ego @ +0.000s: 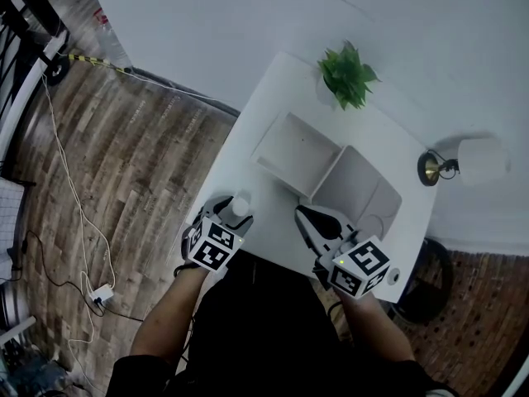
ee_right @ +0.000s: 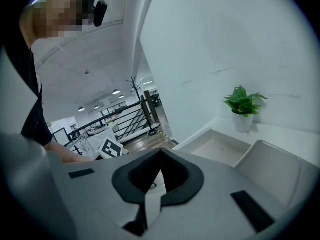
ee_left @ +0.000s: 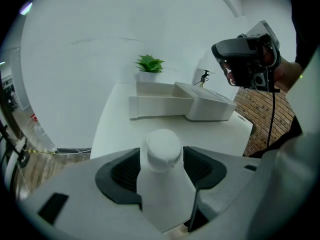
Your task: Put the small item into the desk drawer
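Left gripper view showed the jaws of the left gripper closed on a small white bottle, one dark pad on each side just below its cap, the bottle upright with the cap standing above the jaws. Ahead of those jaws, across a bare stretch of white worktop, lay the open drawer, pulled out of its white housing and, as far as we could see, empty. A potted plant stood beyond it.

In the right gripper view, the jaws of the right gripper were shut tip to tip with nothing between them, and the drawer sat ahead and to their right.

We judged the carry to be the weak point. The bottle widened below the pads and looked smooth, so a loose squeeze or a quick swing could have let it tilt or slide down out of the grip before it reached the drawer. Coming in too low, its base could have struck the drawer's near wall and knocked it askew, or shoved the light-looking housing across the worktop. Released upright from any height, so narrow a bottle would likely have toppled and rolled in the tray.
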A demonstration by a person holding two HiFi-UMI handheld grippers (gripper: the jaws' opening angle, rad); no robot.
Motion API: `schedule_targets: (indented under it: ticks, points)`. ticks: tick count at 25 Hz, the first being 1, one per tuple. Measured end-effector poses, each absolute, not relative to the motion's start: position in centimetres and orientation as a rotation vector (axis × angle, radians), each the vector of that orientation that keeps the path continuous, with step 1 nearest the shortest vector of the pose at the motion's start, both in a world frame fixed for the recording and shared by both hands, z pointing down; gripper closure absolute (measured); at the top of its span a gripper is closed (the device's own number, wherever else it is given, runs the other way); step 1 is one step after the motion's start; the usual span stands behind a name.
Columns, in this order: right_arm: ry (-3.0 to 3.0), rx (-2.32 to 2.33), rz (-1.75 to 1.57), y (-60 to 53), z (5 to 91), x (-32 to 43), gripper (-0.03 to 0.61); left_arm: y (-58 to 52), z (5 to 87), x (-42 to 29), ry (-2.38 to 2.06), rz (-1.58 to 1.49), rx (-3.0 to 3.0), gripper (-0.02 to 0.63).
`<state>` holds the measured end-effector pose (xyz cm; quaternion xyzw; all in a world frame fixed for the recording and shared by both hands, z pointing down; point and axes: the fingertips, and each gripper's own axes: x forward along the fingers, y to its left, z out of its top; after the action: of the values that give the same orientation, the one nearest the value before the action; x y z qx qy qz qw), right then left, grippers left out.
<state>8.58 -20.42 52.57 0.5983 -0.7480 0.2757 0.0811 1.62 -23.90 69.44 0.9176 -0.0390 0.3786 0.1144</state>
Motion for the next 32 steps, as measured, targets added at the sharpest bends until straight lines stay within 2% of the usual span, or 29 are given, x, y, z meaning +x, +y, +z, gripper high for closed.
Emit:
schedule_targets:
  ticks: [4, 9, 18, 32]
  points:
    - [-2.230, 1.791, 0.835, -20.1, 52.8, 8.4, 0.575, -24.4, 69.3, 1.6, -0.126, 1.103, 2.713, 0.359]
    - [-2.228, 1.789, 0.845, -20.1, 53.2, 8.2, 0.575, -24.8, 69.0, 1.9, -0.145, 1.081, 2.743, 0.425]
    - [-2.230, 1.798, 0.806, -20.3, 51.5, 8.0, 0.575, -25.2, 67.6, 0.9, -0.171, 1.053, 2.746, 0.436]
    - [-2.226, 1.891, 0.720, -17.5, 47.3, 7.7, 0.575, -25.0, 60.2, -1.0, -0.241, 0.938, 2.841, 0.436]
